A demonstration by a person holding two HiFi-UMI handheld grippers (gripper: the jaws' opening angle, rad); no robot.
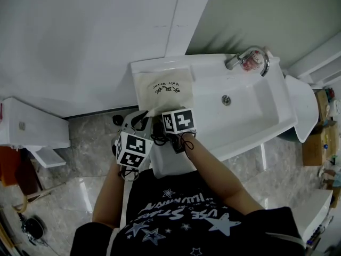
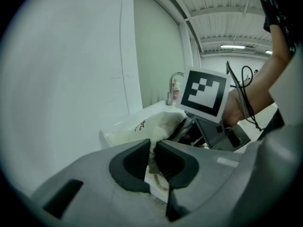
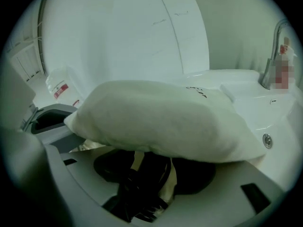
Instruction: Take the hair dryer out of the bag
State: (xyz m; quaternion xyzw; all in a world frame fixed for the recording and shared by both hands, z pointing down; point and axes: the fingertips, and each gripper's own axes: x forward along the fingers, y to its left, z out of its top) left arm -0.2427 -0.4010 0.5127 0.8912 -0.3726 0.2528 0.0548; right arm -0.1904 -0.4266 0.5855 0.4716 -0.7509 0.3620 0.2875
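Fingers of my left gripper stand almost together, pinched on a fold of cream cloth at the bag's near edge. The fingers of my right gripper stand wide apart at the bag's mouth, pressing on nothing.

Only the head view takes in the whole white washbasin, with both my grippers side by side at its near left corner. It also shows the bag lying flat on the ledge left of the bowl, dark lettering facing up.

From the right gripper view the bag looks swollen like a pillow, its cloth draped over my fingertips. Under that cloth, between my wide fingers, sits what looks like the black hair dryer with a loop of cord, still inside the mouth. Neither other view shows it.

The left gripper view shows the pinched fold plainly, which the head view hides beneath the gripper bodies. It also shows the right gripper's marker cube just past the bag, with my hand behind it.

The faucet stands at the far end of the bowl, and the small drain sits in the bowl wall below it.
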